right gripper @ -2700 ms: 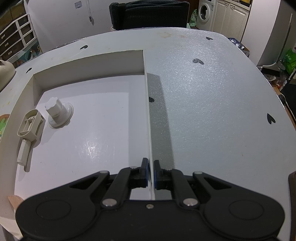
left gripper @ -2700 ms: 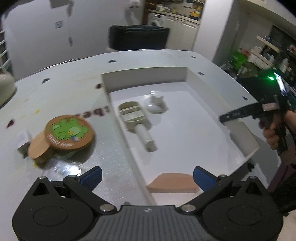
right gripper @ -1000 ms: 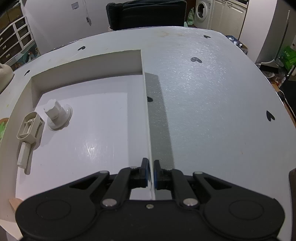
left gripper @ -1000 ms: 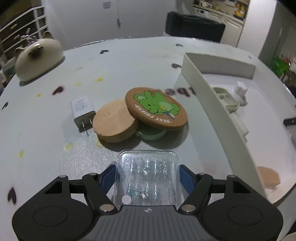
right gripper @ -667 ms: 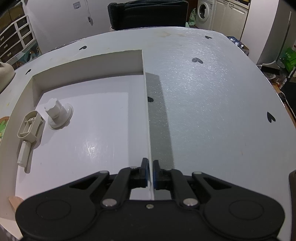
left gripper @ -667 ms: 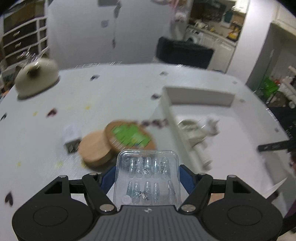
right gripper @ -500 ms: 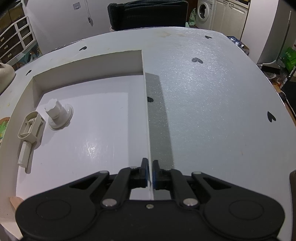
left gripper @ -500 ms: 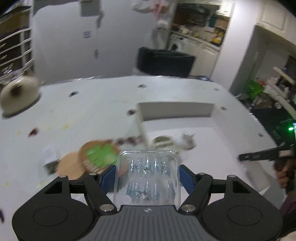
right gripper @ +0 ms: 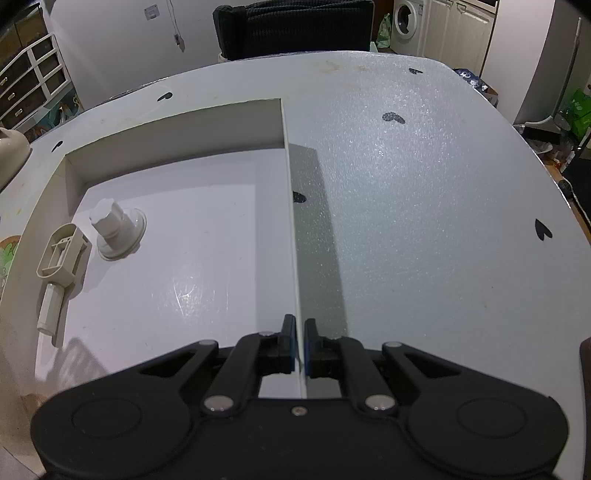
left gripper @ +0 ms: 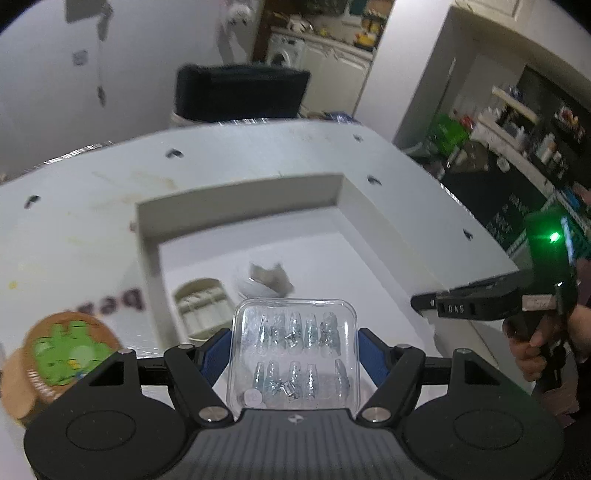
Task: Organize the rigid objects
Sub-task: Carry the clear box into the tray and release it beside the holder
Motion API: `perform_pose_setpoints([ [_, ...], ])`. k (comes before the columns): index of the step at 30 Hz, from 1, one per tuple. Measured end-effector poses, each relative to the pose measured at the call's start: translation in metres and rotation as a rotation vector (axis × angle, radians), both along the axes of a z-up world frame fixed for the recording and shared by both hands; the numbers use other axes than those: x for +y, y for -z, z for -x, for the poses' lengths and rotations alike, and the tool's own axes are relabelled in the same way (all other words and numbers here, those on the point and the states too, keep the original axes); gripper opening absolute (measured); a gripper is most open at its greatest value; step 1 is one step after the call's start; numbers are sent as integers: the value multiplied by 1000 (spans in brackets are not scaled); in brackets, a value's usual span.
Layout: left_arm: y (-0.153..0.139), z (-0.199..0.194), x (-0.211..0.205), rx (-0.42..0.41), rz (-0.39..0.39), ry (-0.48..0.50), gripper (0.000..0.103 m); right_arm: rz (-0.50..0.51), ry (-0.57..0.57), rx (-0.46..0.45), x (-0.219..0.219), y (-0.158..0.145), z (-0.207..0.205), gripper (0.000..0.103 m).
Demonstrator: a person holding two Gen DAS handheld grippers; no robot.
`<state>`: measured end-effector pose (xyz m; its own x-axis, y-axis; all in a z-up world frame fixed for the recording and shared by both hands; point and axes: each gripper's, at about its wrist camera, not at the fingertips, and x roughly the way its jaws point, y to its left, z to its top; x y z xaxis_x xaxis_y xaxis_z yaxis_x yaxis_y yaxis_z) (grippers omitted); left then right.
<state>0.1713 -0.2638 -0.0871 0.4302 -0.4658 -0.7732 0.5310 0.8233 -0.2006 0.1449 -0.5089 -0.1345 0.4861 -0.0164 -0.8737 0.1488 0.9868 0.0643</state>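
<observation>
Clear case [left gripper: 294,354], swung from tabletop to above tray [right gripper: 284,122], clamped in left gripper [left gripper: 294,356]; right gripper [right gripper: 300,345] pinching tray wall; inside, perhaps a suction knob [right gripper: 117,230].

black chair [right gripper: 295,26] and washing machine [right gripper: 406,22] behind the table [right gripper: 424,184].

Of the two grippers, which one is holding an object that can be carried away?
The left gripper: its pads clamp a clear plastic case. The right gripper is shut only on the tray's side wall.
</observation>
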Motion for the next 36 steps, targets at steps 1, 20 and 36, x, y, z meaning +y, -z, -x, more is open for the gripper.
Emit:
perform_pose_setpoints([
  [1,5,-2,-6,13,-10,8,73,0,0,0,0,0,0,5],
  [20,41,-13,-31,106,-84,32,90,-4,-5,4,-1,1,-1,5],
  [36,30,1,-29,95,-87,52,103,-3,-4,4,-1,1,-1,5],
])
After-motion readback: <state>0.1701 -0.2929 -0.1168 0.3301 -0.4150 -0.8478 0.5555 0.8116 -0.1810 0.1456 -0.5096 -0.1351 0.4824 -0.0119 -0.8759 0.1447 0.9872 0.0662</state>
